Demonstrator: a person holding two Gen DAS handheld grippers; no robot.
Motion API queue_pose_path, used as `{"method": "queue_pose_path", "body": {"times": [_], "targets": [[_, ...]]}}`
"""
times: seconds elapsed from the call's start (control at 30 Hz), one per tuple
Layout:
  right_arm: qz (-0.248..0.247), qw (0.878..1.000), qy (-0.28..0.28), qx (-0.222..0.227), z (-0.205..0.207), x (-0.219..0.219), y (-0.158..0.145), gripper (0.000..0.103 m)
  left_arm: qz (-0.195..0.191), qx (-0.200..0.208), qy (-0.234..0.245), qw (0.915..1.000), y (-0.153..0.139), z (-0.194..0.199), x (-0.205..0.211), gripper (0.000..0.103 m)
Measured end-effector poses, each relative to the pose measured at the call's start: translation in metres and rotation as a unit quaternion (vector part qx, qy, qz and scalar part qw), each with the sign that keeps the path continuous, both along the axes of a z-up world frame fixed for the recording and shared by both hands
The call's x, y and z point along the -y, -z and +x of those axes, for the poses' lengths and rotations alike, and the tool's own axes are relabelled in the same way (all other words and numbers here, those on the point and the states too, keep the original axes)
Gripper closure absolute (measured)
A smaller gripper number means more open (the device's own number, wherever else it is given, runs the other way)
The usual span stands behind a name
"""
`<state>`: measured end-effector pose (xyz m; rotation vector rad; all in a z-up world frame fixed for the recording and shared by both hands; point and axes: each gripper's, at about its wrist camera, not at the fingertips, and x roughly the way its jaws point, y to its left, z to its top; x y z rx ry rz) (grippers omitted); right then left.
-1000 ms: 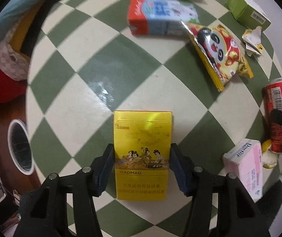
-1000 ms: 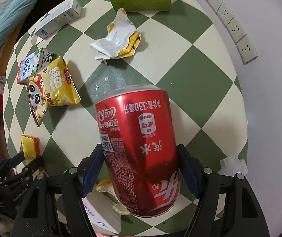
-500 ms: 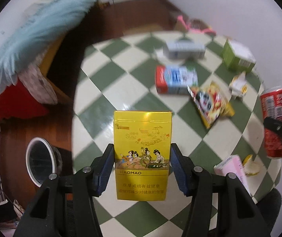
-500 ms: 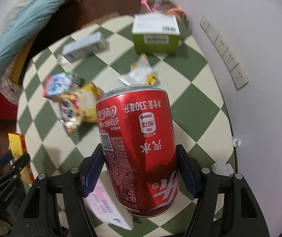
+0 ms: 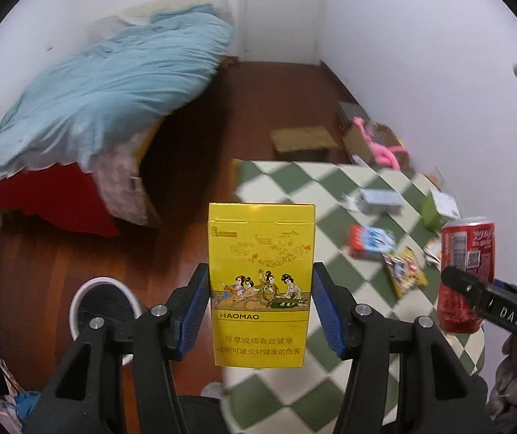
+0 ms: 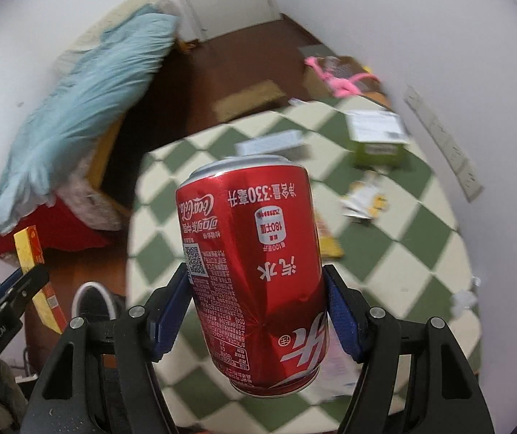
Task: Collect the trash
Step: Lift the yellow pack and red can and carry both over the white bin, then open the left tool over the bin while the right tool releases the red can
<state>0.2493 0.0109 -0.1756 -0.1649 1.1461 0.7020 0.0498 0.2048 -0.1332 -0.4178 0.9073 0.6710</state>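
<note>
My left gripper point(image 5: 260, 300) is shut on a yellow cigarette pack point(image 5: 260, 282), held upright high above the floor and the table's left edge. In the right wrist view, my right gripper point(image 6: 256, 311) is shut on a dented red cola can point(image 6: 254, 267), its blue pads pressing both sides. The can point(image 5: 466, 267) also shows at the right of the left wrist view, and the pack point(image 6: 35, 271) at the left of the right wrist view. A white-rimmed bin point(image 5: 102, 307) stands on the wooden floor below, left of the table.
The green-and-cream checkered table point(image 6: 403, 253) still carries a green box point(image 6: 377, 137), a white box point(image 6: 269, 143), crumpled wrappers point(image 6: 363, 200), a snack bag point(image 5: 405, 271) and a red-blue carton point(image 5: 370, 240). A bed with a blue quilt point(image 5: 95, 97) lies at the left.
Both grippers have risen well above the table with the pack and the can held, tilting up so the bed, floor and bin come into view.
</note>
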Motion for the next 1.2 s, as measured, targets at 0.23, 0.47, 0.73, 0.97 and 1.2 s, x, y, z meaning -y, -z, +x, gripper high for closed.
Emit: {"method": "queue_pose_path", "body": {"times": [0.23, 0.47, 0.73, 0.97, 1.2], "targets": [[0.033, 0.994, -0.103, -0.034, -0.087, -0.118, 0.002, 0.031, -0.023, 0.004, -0.092, 0.9955, 0.013, -0.104, -0.092, 0.051], [0.002, 0.974, -0.205, -0.095, -0.194, -0.258, 0.077, 0.031, -0.076, -0.05, -0.205, 0.9746, 0.1, -0.202, -0.187, 0.051], [-0.086, 0.949, -0.262, -0.149, -0.275, -0.378, 0.217, 0.031, -0.173, -0.093, -0.279, 0.9399, 0.222, -0.26, -0.258, 0.05], [-0.137, 0.93, -0.293, -0.173, -0.318, -0.443, 0.305, 0.031, -0.244, -0.085, -0.317, 0.9127, 0.28, -0.287, -0.291, 0.031], [-0.162, 0.91, -0.333, -0.187, -0.331, -0.469, 0.338, 0.008, -0.212, -0.101, -0.351, 0.9062, 0.274, -0.314, -0.286, 0.004]]}}
